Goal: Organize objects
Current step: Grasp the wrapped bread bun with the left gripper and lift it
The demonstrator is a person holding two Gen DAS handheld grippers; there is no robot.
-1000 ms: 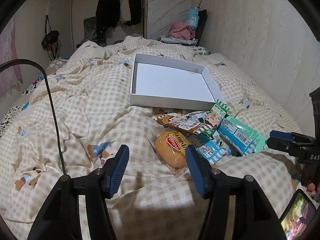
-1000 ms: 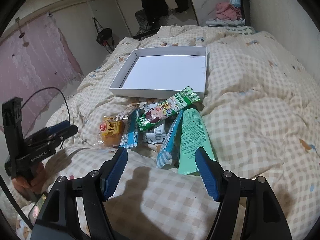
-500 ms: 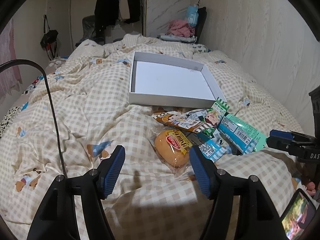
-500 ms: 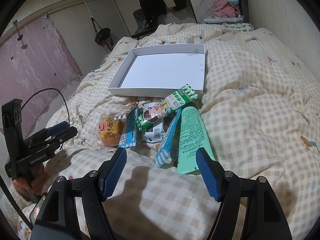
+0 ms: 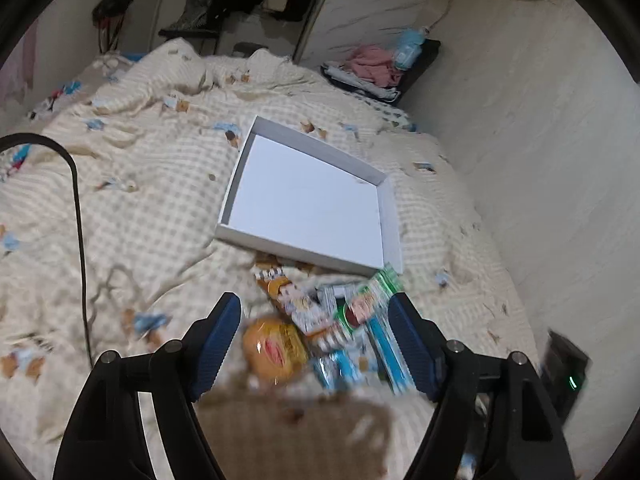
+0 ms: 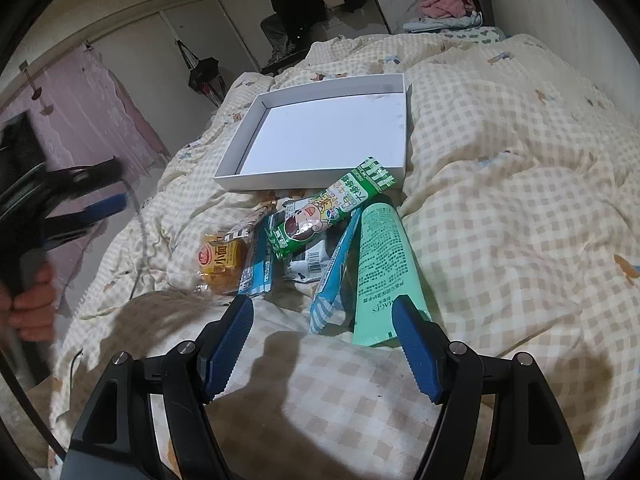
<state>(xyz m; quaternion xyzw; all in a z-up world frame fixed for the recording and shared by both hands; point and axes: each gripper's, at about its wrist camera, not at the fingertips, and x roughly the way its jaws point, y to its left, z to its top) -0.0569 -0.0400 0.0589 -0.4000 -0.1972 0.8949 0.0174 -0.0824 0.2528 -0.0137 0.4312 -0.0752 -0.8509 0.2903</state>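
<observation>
A shallow white box (image 5: 390,216) (image 6: 308,179) lies on the checked quilt, with nothing in it. In front of it sits a pile of packets: a wrapped orange bun (image 5: 274,350) (image 6: 222,258), a green snack packet (image 6: 326,212) (image 5: 368,300), blue striped packets (image 6: 334,276) and a mint green tube (image 6: 380,268). My left gripper (image 5: 316,334) hovers above the bun and the pile, its jaws opening, nothing pressed between them. My right gripper (image 6: 322,328) stands open just short of the tube and blue packets. The left gripper (image 6: 80,200) also shows blurred at the left of the right wrist view.
The checked quilt (image 6: 520,160) covers the whole bed, rumpled, with a fold rising near the grippers. A black cable (image 5: 78,216) runs over the quilt on the left. A wall (image 5: 560,160) bounds the bed on the right. Clothes and a chair stand beyond the bed's far end.
My left gripper has risen and rolled, so its view tilts and blurs, and its jaws stand wider. The right gripper has hardly moved. The packets lie as before.
</observation>
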